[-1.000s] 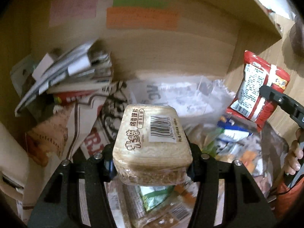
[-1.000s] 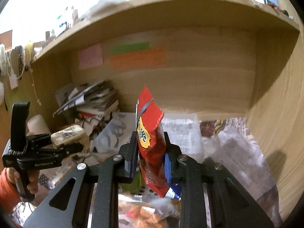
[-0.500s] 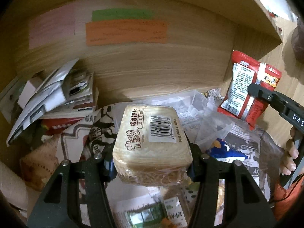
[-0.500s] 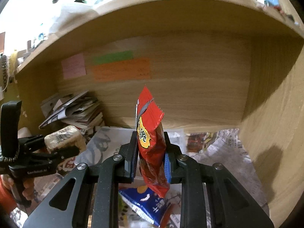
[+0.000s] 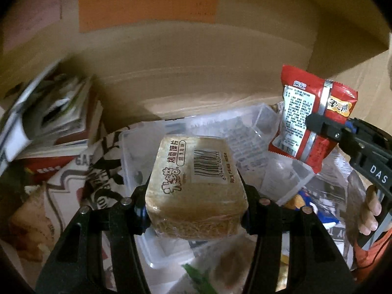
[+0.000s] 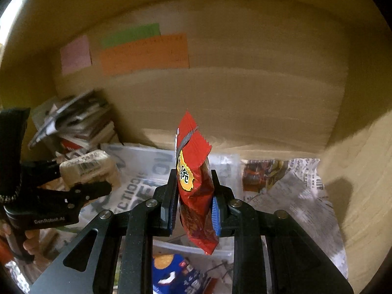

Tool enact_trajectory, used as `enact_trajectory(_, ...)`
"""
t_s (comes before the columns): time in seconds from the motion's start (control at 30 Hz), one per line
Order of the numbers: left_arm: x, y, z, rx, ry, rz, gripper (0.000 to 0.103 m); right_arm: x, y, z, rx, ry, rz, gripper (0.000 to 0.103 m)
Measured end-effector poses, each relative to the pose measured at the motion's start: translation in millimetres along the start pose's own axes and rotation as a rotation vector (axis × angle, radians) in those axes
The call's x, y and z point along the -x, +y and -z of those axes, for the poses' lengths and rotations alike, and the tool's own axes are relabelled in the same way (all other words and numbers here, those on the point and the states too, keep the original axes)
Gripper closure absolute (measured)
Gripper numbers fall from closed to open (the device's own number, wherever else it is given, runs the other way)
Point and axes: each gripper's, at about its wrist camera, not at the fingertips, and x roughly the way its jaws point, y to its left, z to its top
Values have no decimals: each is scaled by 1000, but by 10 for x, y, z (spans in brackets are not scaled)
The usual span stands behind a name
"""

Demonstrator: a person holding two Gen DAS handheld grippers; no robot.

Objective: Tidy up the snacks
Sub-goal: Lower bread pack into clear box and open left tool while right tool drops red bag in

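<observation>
We see the bread pack [image 5: 196,183] between the left gripper [image 5: 196,210] fingers, above a plastic box [image 5: 137,152]. At three o'clock the right gripper [image 6: 193,210] holds the snack bag [image 6: 196,193]. At nine o'clock lies a magazine stack [image 5: 49,122]; at twelve, the back wall carries paper notes [image 5: 147,7].

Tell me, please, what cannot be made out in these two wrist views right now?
- Writing on the orange note: too small and blurred in both views.
- Stack of magazines: motion-blurred, titles unreadable.
- Clear plastic bin: its inside is mostly hidden in the left wrist view by the toast pack.
- Blue snack bag: partly hidden by gripper fingers.
</observation>
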Motion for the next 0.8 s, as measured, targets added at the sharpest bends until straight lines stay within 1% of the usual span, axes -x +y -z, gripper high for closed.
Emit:
enact_trajectory(0.23, -244, -19, -79, 8, 45, 15, 47, -259, -15, 22, 28, 68, 34, 84)
enact_trajectory(0.43, -327, 8, -92, 13, 86, 21, 47, -340, 45, 48, 40, 96, 12, 85)
enact_trajectory(0.53, -267, 16, -79, 7, 77, 13, 47, -322, 76, 41, 39, 97, 0, 84)
enact_trajectory(0.6, -180, -4, -80, -8, 59, 9, 46, -307, 92, 33, 37, 96, -7, 80)
enact_trajectory(0.67, -83, -30, -81, -21, 31, 2, 40, -257, 111, 28, 33, 86, -11, 67)
enact_trajectory(0.73, -16, -47, -94, -32, 2, -8, 36, -197, 123, 27, 27, 70, -9, 59)
enact_trajectory(0.8, 120, -68, -88, -43, -31, -19, 36, -130, 142, 20, 25, 57, -11, 58)
